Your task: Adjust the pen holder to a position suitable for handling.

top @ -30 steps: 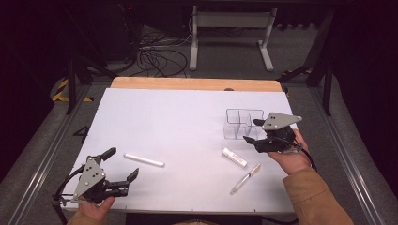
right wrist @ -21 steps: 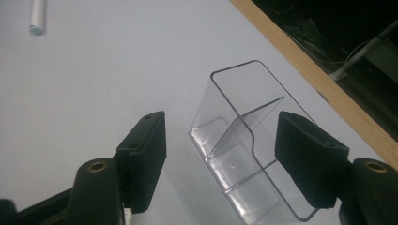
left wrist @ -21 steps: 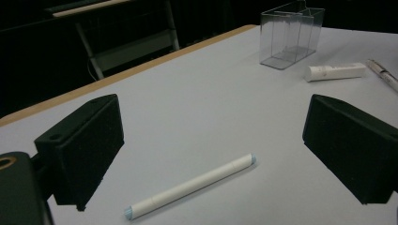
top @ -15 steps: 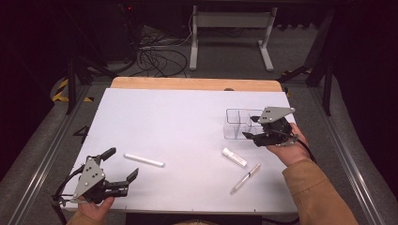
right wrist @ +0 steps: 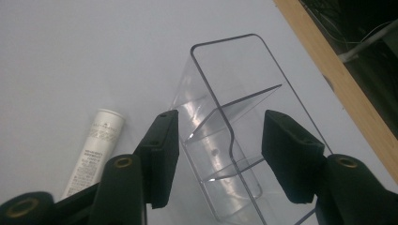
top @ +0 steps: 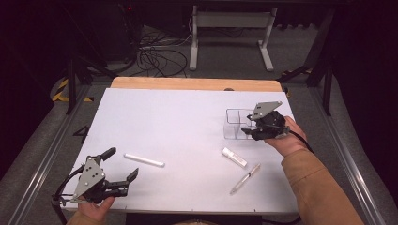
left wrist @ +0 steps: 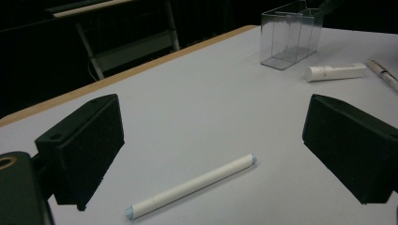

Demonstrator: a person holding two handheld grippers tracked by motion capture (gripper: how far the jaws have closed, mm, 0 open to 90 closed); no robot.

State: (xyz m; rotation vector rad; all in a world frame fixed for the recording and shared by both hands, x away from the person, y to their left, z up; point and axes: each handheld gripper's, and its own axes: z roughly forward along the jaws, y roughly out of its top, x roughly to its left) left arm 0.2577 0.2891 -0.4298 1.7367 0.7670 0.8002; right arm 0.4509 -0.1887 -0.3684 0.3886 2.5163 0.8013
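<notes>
My right gripper (top: 251, 131) is at the right end of a clear divided organizer (top: 237, 122), at the table's right. In the right gripper view its jaws (right wrist: 220, 145) straddle the organizer's (right wrist: 234, 70) long wall, one outside and one over a compartment. They have just been closing, with a gap left to the wall. A white tube (top: 234, 157) and a clear pen (top: 245, 178) lie nearer the front edge. My left gripper (top: 122, 162) rests open at the front left; a white marker (top: 144, 160) lies just ahead of its jaws (left wrist: 211, 136) on the table.
The white table (top: 178, 117) has a wooden strip along its far edge. In the left gripper view the marker (left wrist: 190, 186) is near, while the organizer (left wrist: 291, 35), tube (left wrist: 335, 71) and pen (left wrist: 382, 74) are far off. The tube (right wrist: 96, 145) lies left of my right jaws.
My right gripper has slid left and farther away onto the organizer's end, and its jaws have narrowed. The left gripper and the loose items have stayed put.
</notes>
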